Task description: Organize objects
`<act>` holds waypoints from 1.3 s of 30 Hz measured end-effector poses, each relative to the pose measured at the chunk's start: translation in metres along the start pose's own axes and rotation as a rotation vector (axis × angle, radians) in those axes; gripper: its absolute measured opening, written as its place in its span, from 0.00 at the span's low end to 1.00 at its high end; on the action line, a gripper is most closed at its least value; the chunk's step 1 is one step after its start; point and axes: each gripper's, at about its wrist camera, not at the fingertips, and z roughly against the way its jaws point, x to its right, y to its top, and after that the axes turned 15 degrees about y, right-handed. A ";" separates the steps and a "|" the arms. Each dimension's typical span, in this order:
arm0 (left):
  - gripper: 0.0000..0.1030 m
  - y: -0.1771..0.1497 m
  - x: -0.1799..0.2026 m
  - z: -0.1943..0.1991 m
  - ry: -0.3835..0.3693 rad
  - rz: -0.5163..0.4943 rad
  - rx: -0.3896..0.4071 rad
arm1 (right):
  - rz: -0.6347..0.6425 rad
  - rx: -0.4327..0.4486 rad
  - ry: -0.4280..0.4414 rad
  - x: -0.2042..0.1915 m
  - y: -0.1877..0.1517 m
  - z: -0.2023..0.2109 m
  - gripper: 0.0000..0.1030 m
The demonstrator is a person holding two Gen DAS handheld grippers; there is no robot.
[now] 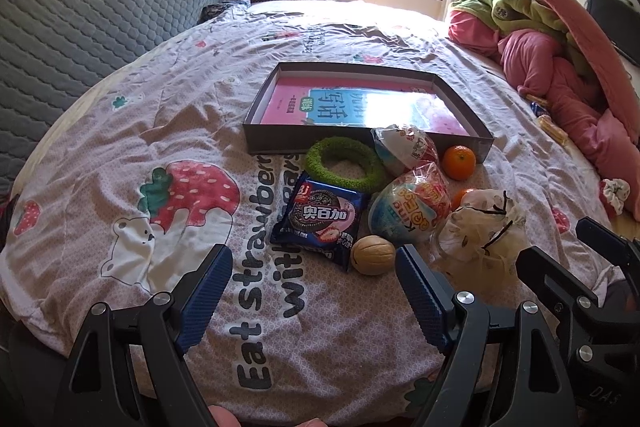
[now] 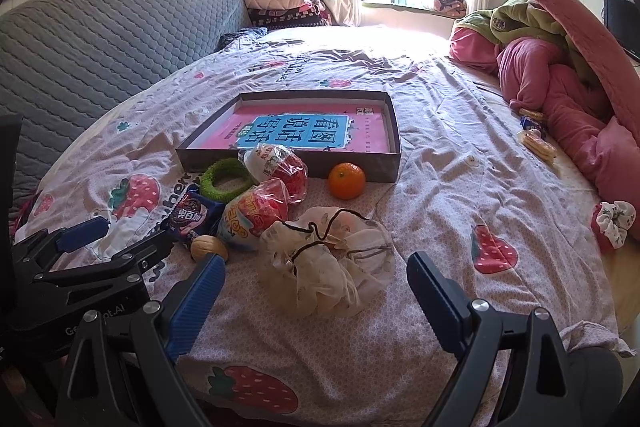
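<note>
Left wrist view showed the left gripper (image 1: 314, 281) released, its blue pads spread wide over bare bedsheet (image 1: 120, 115) and holding nothing. The clutter sat just ahead of it: a walnut (image 1: 373, 254) at about 1 o'clock from the gripper, a cookie packet (image 1: 322, 217) at 12 o'clock beyond it, a green ring (image 1: 341, 164) farther on, two wrapped toy eggs (image 1: 408, 213) and a mandarin (image 1: 459, 162) toward 1 o'clock, with a second mandarin half hidden behind the mesh drawstring pouch (image 1: 482, 233). All of these lay on the sheet, outside the shallow cardboard box (image 1: 280, 143) at 12 o'clock, whose floor was covered by a pink booklet (image 1: 360, 105). In the right wrist view the right gripper (image 2: 314, 285) was likewise released and empty, the pouch (image 2: 326, 259) lying just ahead of its fingertips, a little toward the left pad. Nothing looked sorted yet. A good start would probably be the outermost pieces, the walnut for the left and the pouch for the right. The walnut, being round and hard, would want the pads centred on its widest part, since it could roll on soft bedding. The pouch would likely crumple, so gathering it near the drawstring neck seemed safer.
</note>
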 end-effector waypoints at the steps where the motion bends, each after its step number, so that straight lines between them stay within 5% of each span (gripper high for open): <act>1: 0.82 0.000 0.000 0.000 -0.001 0.000 0.000 | 0.000 -0.001 0.000 0.000 0.000 0.000 0.89; 39: 0.82 -0.005 -0.009 -0.028 -0.006 0.006 -0.067 | 0.015 -0.065 -0.016 0.006 -0.014 -0.018 0.89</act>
